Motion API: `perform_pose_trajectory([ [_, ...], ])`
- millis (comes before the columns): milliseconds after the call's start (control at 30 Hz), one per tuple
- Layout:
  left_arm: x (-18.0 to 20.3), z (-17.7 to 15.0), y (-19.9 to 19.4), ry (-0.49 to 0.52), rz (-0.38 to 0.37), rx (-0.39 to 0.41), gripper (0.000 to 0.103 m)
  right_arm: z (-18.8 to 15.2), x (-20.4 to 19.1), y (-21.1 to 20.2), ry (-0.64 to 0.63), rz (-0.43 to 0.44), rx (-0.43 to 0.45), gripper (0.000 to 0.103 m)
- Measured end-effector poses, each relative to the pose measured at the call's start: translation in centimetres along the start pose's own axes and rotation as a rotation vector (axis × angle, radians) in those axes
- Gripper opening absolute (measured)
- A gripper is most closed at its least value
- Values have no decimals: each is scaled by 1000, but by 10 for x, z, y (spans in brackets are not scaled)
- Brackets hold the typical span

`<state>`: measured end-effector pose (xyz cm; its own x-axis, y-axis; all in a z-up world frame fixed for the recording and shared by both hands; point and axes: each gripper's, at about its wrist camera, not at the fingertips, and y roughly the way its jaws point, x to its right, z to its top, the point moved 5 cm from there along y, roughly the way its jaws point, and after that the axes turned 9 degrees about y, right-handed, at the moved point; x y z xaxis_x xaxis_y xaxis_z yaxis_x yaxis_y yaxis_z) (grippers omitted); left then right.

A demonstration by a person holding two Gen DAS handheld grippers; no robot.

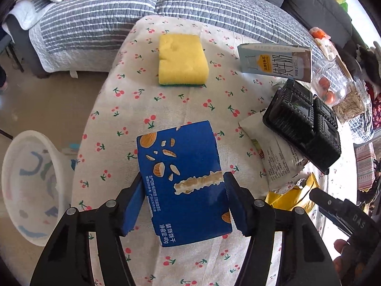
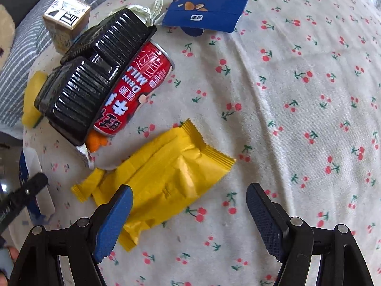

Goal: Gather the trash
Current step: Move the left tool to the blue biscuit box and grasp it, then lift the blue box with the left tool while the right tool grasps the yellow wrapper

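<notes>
In the left wrist view my left gripper (image 1: 184, 200) is shut on a flattened blue biscuit box (image 1: 183, 181), its pads pressing both side edges above the cherry-print tablecloth (image 1: 142, 100). In the right wrist view my right gripper (image 2: 188, 214) is open and empty, its left pad just over a yellow snack wrapper (image 2: 164, 178). A black plastic tray (image 2: 95, 71) lies upside down on a red drink can (image 2: 135, 88). A second flattened blue box (image 2: 207, 7) lies at the far side. A milk carton (image 2: 66, 21) stands at the far left.
A yellow sponge (image 1: 182, 59) lies at the table's far side. A white bin (image 1: 31, 186) stands on the floor left of the table. A white wrapper (image 1: 273, 152) lies under the black tray (image 1: 302, 126). A striped grey sofa (image 1: 95, 23) is behind. Clear food containers (image 1: 338, 88) stand at right.
</notes>
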<state>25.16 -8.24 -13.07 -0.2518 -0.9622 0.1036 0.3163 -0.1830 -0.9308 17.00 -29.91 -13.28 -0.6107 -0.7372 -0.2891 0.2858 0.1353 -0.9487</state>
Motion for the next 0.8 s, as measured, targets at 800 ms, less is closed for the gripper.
perform_pose_trajectory([
  [800,-38,-18,-18,15,-7,-7,67,-12,-39,30,-55,-240,184,83],
])
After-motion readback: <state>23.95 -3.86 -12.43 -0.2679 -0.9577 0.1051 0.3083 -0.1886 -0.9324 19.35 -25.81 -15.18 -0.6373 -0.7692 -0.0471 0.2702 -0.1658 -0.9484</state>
